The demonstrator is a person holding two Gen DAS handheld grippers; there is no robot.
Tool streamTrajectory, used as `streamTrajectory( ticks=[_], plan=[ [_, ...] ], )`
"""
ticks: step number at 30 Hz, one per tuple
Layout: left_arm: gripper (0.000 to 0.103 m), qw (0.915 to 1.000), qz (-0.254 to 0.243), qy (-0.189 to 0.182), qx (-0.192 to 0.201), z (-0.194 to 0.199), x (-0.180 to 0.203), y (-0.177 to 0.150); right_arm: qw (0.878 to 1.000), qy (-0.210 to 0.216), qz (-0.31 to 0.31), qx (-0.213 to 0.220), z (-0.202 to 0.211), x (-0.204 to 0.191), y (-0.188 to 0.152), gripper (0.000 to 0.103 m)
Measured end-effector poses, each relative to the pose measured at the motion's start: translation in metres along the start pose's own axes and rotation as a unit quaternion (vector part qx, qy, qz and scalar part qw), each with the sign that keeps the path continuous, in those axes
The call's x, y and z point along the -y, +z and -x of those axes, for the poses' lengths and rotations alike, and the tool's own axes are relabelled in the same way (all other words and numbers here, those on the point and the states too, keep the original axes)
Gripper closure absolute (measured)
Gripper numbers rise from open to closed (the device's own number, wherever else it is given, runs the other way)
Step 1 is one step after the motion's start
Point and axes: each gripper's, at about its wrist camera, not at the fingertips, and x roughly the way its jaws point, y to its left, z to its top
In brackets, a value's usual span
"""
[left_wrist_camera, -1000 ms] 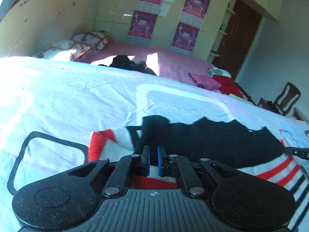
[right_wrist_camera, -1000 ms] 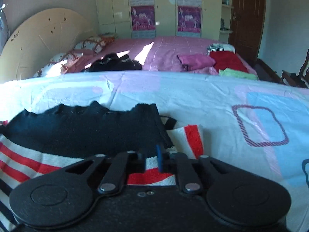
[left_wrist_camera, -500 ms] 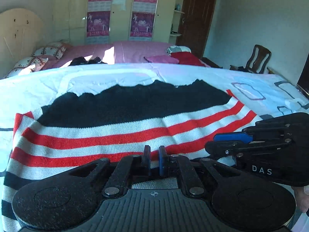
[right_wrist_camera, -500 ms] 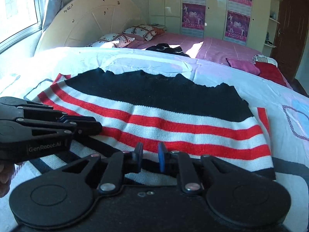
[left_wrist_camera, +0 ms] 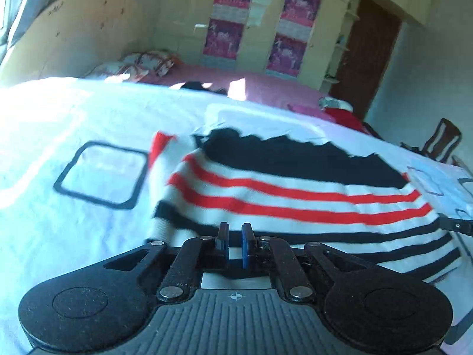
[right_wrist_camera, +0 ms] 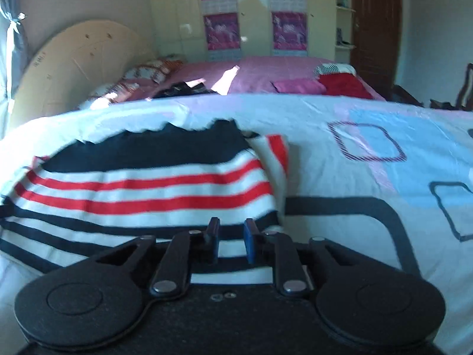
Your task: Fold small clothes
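Left gripper point(left_wrist_camera: 235, 233), jaws drawn nearly together, a sliver of striped knit showing in the narrow gap; whether the pads pinch the cloth cannot be told. Right gripper point(right_wrist_camera: 232, 233), jaws a little wider apart, the near hem of the same garment running between them, a clamp on it likewise not clear. Just beyond both sets of fingers, the striped sweater point(left_wrist_camera: 295, 195), spread flat across the patterned bedsheet point(left_wrist_camera: 74, 230): black band along the far edge, red and white stripes through the middle, navy and white stripes nearest the grippers. One end of the garment bunched and turned over at its corner. At the right edge of the left wrist view, the tip of the other gripper poking in at the sweater's hem. Farther off, a pink bed point(right_wrist_camera: 266, 74) strewn with folded clothes, cupboards with posters point(right_wrist_camera: 221, 26) behind.
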Motion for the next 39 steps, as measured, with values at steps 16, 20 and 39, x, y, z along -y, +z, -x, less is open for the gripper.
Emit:
streamTrajectory(
  ticks=[16,20,39],
  plan=[
    [0.063,0.9954,-0.087,-0.01,-0.041,-0.013,0.073,-0.045,0.996,0.021,0.073,-0.052,-0.005,-0.05,-0.041,0.093],
    [0.064,0.9981,-0.051,0.013,-0.034,0.008,0.013,-0.05,0.997,-0.056,-0.004,-0.048,0.019,0.04,-0.054,0.097],
    [0.036,0.9933,0.115,0.003,-0.014,0.057,-0.04,-0.057,1.0,-0.018,0.002,-0.015,0.043,0.028,-0.046,0.08]
  ],
)
